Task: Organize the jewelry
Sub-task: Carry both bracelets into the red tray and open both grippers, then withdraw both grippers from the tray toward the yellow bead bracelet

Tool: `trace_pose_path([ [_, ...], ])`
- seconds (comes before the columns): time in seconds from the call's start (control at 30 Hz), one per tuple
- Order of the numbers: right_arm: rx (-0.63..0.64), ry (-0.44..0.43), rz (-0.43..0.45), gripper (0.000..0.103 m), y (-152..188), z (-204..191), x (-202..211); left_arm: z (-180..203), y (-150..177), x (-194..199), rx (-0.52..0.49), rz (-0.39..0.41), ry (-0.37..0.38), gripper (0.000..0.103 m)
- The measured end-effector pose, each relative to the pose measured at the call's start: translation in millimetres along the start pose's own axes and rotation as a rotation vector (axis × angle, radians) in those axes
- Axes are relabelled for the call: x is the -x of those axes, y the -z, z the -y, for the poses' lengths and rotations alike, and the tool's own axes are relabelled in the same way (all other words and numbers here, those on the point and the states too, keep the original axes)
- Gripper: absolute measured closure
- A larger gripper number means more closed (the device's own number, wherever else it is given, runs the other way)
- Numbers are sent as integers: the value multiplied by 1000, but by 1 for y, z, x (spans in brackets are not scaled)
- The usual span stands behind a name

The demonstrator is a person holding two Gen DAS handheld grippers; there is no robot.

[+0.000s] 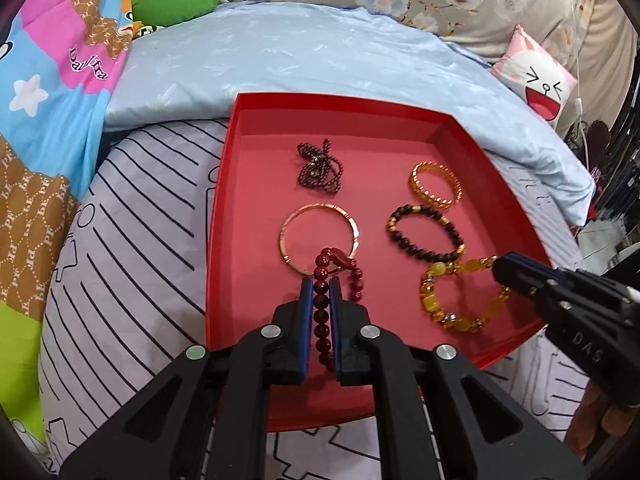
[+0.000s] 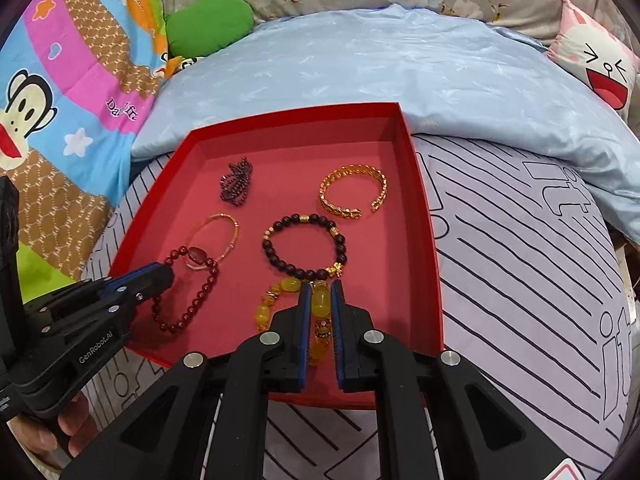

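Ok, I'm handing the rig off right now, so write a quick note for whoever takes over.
Left gripper: shut on the red bead bracelet, over the red tray.
Right gripper: shut on the yellow bead bracelet, also in the tray.
Already in the tray: dark bead strand, thin gold bangle, gold cuff, black bead bracelet.
Left: release both.

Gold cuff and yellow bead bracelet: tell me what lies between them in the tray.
The black bead bracelet lies between the gold cuff and the yellow bead bracelet; the right wrist view shows it best.
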State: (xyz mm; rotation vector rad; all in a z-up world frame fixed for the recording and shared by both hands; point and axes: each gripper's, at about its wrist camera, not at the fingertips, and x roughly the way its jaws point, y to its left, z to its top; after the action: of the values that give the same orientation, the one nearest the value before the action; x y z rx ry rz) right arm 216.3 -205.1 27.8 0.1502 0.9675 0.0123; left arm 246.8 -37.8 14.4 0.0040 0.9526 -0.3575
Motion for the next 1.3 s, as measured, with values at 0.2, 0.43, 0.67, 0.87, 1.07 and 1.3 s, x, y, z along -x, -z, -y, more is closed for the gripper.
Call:
trace_pose_path([
  [0.2, 20, 33, 22, 90, 5, -3, 2, 3, 3, -1, -16, 7, -34, 85],
  [0.43, 11, 30, 74, 76, 5, -1, 20, 10, 6, 9, -24, 50, -58, 57],
  [0.67, 14, 20, 99, 74, 12, -6, 43, 16, 12, 30, -32, 82, -75, 57],
  [0.87, 11, 2, 103, 74, 32, -7, 62, 18, 23, 58, -38, 121, -90, 53],
  [1.07, 6, -9, 93, 74, 62, -7, 79, 13, 51, 77, -25, 112, -94, 52],
  [1.3, 9, -5, 60, 74, 99, -7, 90, 6, 94, 85, -5, 64, -104, 52],
])
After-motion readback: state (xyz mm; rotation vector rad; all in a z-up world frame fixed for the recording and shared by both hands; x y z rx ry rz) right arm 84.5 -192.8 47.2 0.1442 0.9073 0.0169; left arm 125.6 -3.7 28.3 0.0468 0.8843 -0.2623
